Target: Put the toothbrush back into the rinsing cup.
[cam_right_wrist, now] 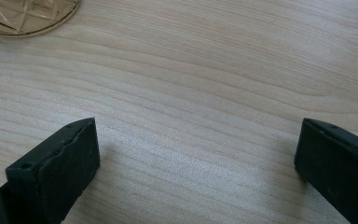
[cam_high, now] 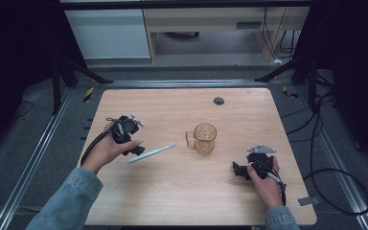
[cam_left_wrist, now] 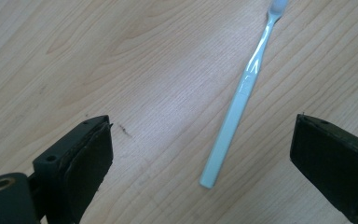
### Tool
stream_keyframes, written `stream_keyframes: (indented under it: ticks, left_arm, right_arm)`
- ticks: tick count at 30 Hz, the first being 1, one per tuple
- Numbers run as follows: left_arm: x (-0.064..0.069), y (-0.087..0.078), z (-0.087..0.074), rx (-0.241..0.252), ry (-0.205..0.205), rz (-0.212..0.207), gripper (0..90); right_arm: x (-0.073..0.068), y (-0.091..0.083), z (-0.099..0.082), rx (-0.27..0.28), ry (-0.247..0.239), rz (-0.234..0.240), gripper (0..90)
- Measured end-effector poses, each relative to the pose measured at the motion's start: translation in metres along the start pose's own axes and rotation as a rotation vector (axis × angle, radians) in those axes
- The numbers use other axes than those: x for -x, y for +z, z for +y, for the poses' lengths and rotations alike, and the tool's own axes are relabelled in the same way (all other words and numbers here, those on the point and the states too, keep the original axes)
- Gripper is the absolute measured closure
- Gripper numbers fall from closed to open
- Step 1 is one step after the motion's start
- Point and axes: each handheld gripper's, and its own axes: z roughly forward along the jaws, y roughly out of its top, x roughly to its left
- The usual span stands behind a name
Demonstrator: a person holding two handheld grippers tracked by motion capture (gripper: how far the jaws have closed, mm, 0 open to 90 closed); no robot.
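The left tongs (cam_left_wrist: 200, 154) are hovering, spread wide, over the toothbrush (cam_left_wrist: 242, 88) lying at centre-left of the desk (cam_high: 172, 201); they should straddle its handle squarely before closing, while the right tongs (cam_right_wrist: 196, 154) are idling apart

On the table (cam_high: 182, 191): toothbrush (cam_high: 151, 152) left of centre, lying flat, head end toward the mug (cam_high: 203, 138), handle end toward the left gripper (cam_high: 135, 149). Mug just right of the brush head, upright, near but apart from it, handle side facing the brush. Left gripper at the handle end; in the left gripper view, toothbrush (cam_left_wrist: 240, 95) between the spread jaws, untouched. Right gripper (cam_high: 236, 169) right of and nearer than the mug, apart. Grommet (cam_high: 219, 100) behind the mug, near the far edge.
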Motion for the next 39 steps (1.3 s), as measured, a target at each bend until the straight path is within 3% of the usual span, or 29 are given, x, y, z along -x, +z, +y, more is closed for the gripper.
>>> stream_keyframes:
  ticks: [17, 24, 31, 39]
  left_arm:
    - [0.023, 0.018, 0.032, -0.068, 0.093, -0.040, 7.4]
    - [0.028, 0.027, 0.042, -0.106, 0.098, -0.042, 11.8]
    - [0.033, 0.028, 0.051, -0.112, 0.121, -0.044, 14.0]
    - [0.035, 0.029, 0.057, -0.128, 0.132, -0.048, 25.1]
  right_arm:
    - [0.000, 0.000, 0.000, 0.000, -0.001, 0.002, 0.4]
    - [0.000, 0.000, 0.000, 0.000, -0.002, 0.001, 0.4]
    - [0.000, 0.000, 0.000, 0.000, -0.002, 0.002, 0.4]
    - [0.000, 0.000, 0.000, 0.000, -0.001, 0.001, 0.4]
